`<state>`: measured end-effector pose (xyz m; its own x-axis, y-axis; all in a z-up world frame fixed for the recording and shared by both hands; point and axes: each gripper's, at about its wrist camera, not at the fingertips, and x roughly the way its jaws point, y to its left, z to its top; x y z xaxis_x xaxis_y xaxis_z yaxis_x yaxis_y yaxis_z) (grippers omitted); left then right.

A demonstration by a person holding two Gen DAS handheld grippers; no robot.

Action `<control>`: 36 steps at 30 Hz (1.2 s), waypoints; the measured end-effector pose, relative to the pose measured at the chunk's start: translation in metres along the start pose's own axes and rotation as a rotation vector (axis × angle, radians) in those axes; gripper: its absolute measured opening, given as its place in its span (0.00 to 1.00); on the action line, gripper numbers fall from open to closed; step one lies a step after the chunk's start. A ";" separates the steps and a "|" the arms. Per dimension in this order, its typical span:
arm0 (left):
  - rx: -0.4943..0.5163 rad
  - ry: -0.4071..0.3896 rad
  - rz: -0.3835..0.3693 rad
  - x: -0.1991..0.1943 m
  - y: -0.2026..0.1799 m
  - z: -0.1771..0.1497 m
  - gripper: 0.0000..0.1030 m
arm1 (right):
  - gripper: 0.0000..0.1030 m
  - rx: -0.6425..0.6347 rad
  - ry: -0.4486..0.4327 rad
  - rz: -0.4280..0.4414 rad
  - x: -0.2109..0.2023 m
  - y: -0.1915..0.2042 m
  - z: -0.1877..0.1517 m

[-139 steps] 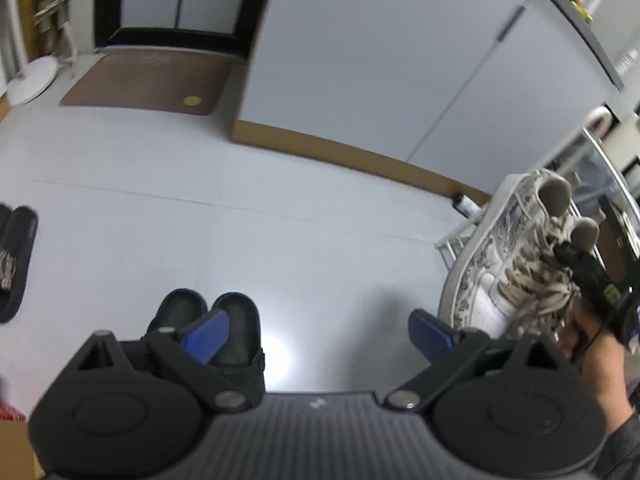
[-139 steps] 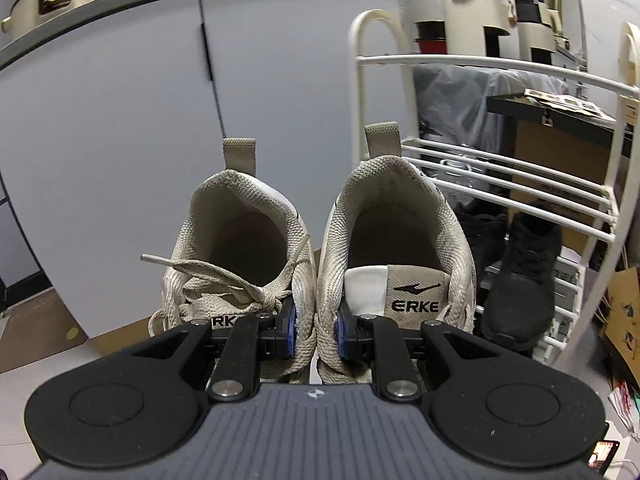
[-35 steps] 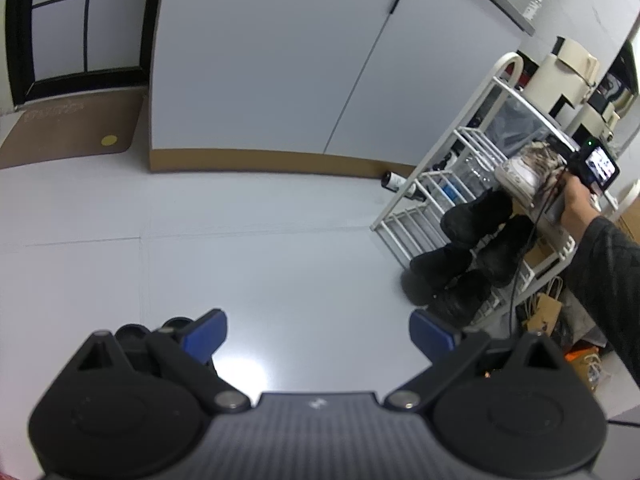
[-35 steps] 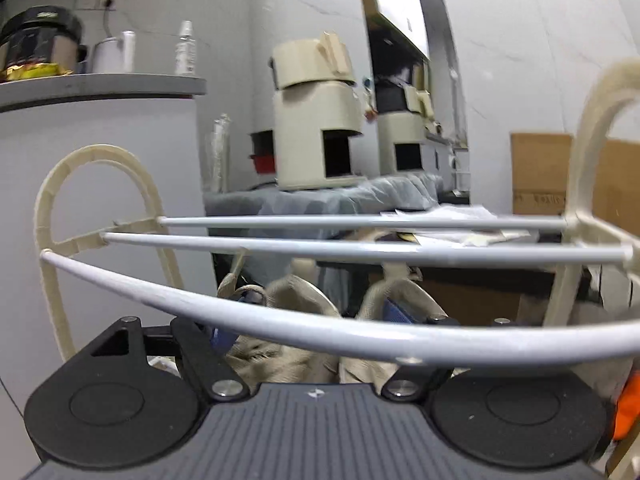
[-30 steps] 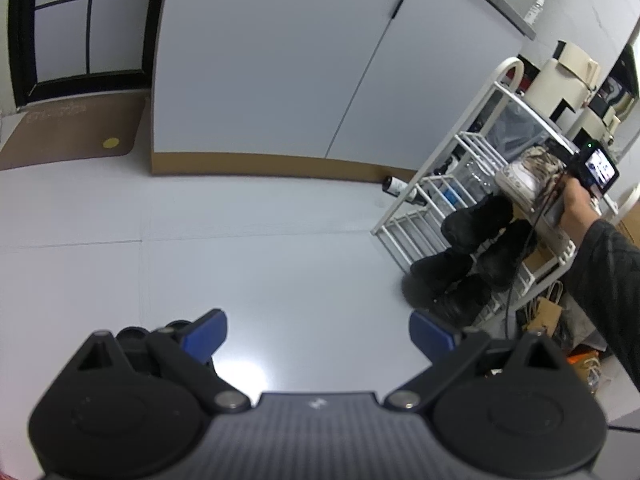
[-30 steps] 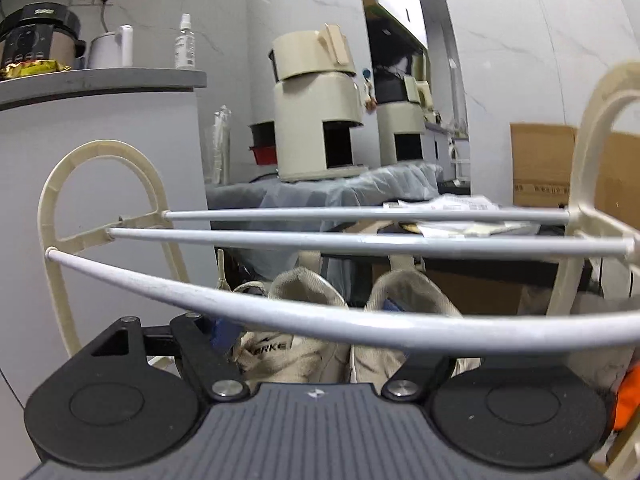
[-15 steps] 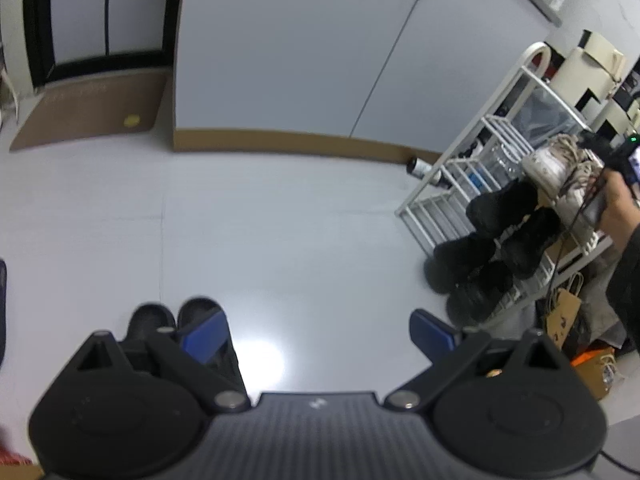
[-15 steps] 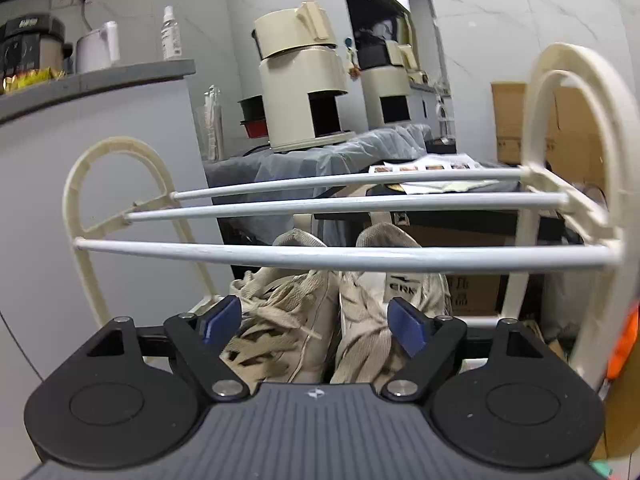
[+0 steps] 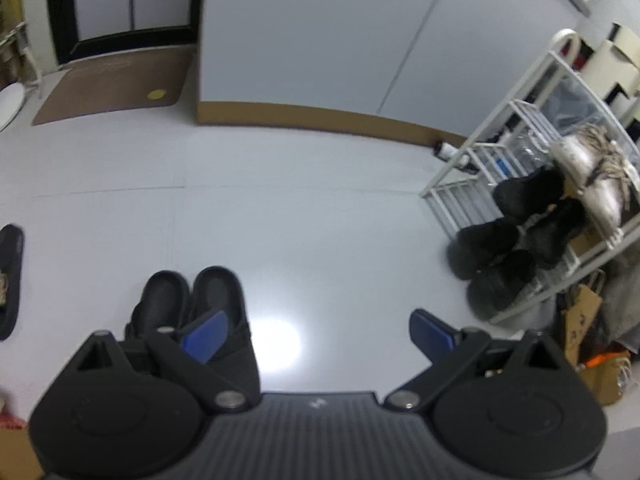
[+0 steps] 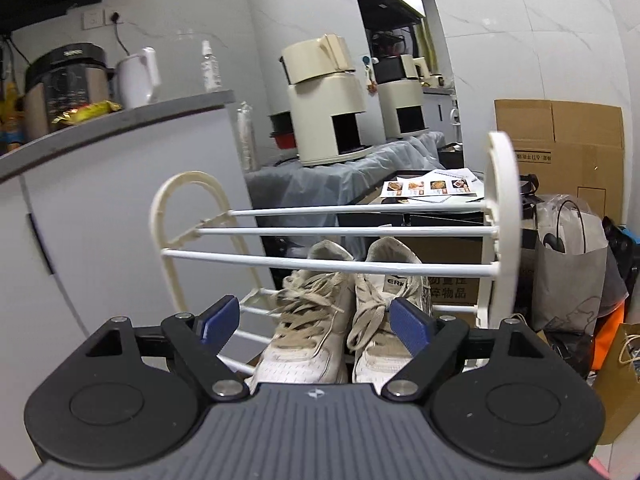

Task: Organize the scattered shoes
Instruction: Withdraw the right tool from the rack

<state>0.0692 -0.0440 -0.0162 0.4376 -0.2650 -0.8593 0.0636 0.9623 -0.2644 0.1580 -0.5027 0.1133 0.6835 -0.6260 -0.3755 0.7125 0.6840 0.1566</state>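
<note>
A pair of beige lace-up sneakers [image 10: 344,320] rests side by side on a shelf of the white wire shoe rack [image 10: 328,232]. My right gripper [image 10: 316,322] is open just in front of them, one finger on each side, touching neither shoe. In the left wrist view the same sneakers [image 9: 592,172] sit on the rack [image 9: 516,136] at the right, above several black shoes [image 9: 504,248]. A pair of black slippers [image 9: 192,300] lies on the white floor right under my open left gripper [image 9: 316,328]. Another black slipper [image 9: 10,276] lies at the left edge.
Grey cabinet doors [image 9: 320,32] and a brown doormat [image 9: 112,88] are at the back. Paper bags [image 10: 572,272] and a cardboard box [image 10: 560,136] crowd the rack's right side. Beige appliances [image 10: 324,104] stand on a covered table behind the rack.
My right gripper set the beige sneakers on the rack shelf, opened, and pulled back from them. My left gripper tilted down so the black slippers came into full view.
</note>
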 end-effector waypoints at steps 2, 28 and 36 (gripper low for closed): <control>-0.015 0.018 0.008 0.002 0.003 -0.003 0.96 | 0.84 0.004 0.012 0.016 -0.015 0.000 -0.002; 0.034 0.058 0.149 0.007 0.032 -0.026 0.95 | 0.98 -0.052 0.181 0.154 -0.131 0.041 -0.088; 0.050 0.054 0.170 0.008 0.036 -0.018 0.95 | 0.98 -0.163 0.294 0.212 -0.136 0.066 -0.125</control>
<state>0.0588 -0.0125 -0.0410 0.3968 -0.1001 -0.9124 0.0379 0.9950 -0.0927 0.0921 -0.3261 0.0603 0.7211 -0.3466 -0.5998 0.5098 0.8518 0.1207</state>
